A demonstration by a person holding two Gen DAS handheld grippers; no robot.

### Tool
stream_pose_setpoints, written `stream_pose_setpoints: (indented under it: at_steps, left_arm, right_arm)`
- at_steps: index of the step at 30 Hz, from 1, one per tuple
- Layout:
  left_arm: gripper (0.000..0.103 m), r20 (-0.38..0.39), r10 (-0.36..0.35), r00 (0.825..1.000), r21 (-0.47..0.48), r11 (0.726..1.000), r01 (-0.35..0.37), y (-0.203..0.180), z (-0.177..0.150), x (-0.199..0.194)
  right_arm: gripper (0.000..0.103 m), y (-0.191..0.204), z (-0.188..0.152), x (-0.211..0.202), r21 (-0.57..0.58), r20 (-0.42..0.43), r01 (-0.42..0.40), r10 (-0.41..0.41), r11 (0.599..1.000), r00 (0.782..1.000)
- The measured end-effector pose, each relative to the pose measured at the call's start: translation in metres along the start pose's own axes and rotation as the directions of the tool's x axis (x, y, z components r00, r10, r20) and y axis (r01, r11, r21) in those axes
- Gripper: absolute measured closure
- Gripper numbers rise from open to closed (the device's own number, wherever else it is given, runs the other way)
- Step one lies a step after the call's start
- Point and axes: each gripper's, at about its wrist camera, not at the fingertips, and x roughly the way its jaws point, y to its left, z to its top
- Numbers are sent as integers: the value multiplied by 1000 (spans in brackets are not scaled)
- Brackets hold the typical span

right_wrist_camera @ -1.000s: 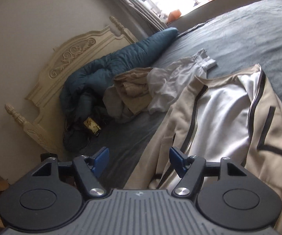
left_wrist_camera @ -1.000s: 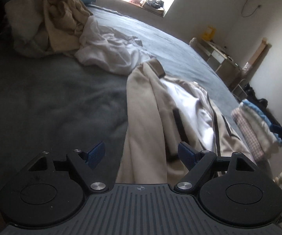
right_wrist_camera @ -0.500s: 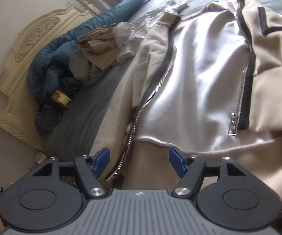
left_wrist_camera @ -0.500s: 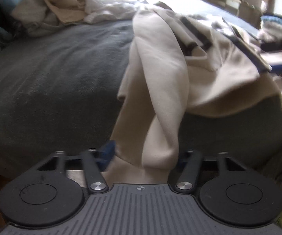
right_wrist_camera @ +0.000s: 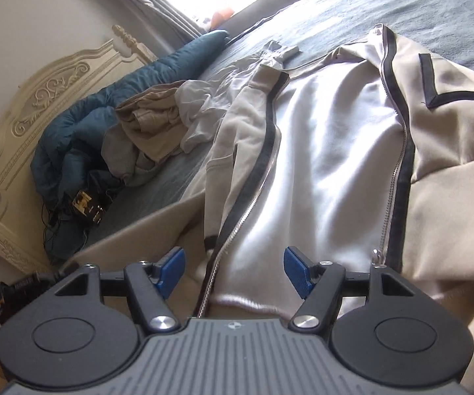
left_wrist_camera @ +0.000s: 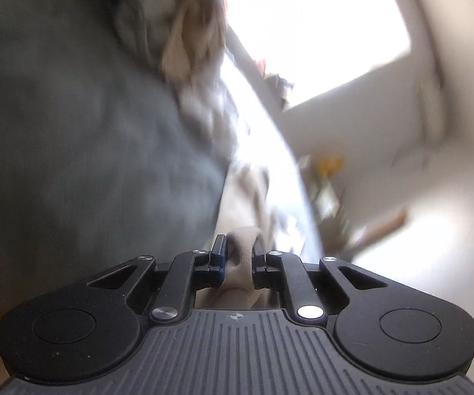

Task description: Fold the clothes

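Your left gripper (left_wrist_camera: pixel 238 256) has its fingers (left_wrist_camera: pixel 218 253) pinched tight on a bunched fold of the beige zip jacket (left_wrist_camera: pixel 240 263), which fills the gap between them and trails forward from the tips into a blurred view over the grey bedspread (left_wrist_camera: pixel 72 125). Your right gripper (right_wrist_camera: pixel 233 268) has its blue-padded fingers (right_wrist_camera: pixel 171 267) spread wide and empty, the jacket (right_wrist_camera: pixel 329 151) lying unzipped on the bed just ahead of them, its white lining and one zipper edge (right_wrist_camera: pixel 233 230) running between the tips.
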Motion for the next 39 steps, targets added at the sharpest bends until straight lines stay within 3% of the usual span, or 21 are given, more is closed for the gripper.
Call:
stream_pose_setpoints:
  at_steps: [4, 6, 8, 11, 13, 15, 17, 20, 23, 26, 29, 33, 36, 39]
  left_arm:
    - [92, 165, -64, 984, -12, 998, 67, -4, 83, 18]
    - [92, 254, -77, 964, -4, 997, 80, -8, 123, 28]
    - [92, 355, -62, 933, 6, 998, 64, -12, 159, 35]
    - [92, 513, 74, 855, -16, 997, -77, -1, 189, 49]
    - [90, 491, 199, 848, -50, 978, -201, 26, 202, 70]
    - [81, 353, 308, 883, -190, 948, -255, 71, 209, 95]
    - [75, 244, 370, 896, -336, 899, -280, 112, 202, 104]
    - [58, 247, 381, 891, -412, 874, -259, 129, 185, 87]
    - [50, 262, 356, 897, -423, 878, -224, 120, 184, 65]
    - [45, 325, 345, 881, -411, 890, -197, 97, 186, 36]
    - [44, 372, 308, 876, -347, 921, -176, 68, 177, 2]
    - [43, 299, 310, 902, -102, 951, -293, 5, 136, -15]
    - [40, 162, 333, 929, 165, 919, -358, -42, 72, -4]
    - [39, -12, 283, 959, 414, 874, -253, -82, -21, 14]
  right_arm:
    - [33, 1, 9, 11, 11, 2, 28, -28, 1000, 1000]
    - [33, 1, 14, 16, 12, 4, 48, -48, 999, 999]
    - [33, 1, 17, 21, 11, 8, 66, -66, 998, 998]
    - [33, -1, 20, 28, 8, 11, 88, -88, 996, 996]
    - [33, -4, 20, 34, 10, 6, 96, -96, 995, 995]
    - [33, -12, 19, 38, 27, -8, 108, -108, 994, 994]
    - [33, -18, 18, 40, 46, -18, 112, -112, 993, 994]
    - [33, -20, 17, 35, 50, -16, 110, -109, 993, 994]
    - [33, -16, 14, 28, 33, -8, 105, -105, 994, 994]
    - [33, -15, 11, 21, 33, 2, 92, -92, 995, 996]
    - [33, -15, 5, 11, 40, 12, 80, -80, 996, 997]
    - [33, -13, -4, -4, 40, 23, 67, -68, 997, 997]
    - [33, -13, -13, -16, 36, 34, 51, -52, 998, 998]
    - [33, -16, -18, -27, 42, 48, 47, -49, 998, 998]
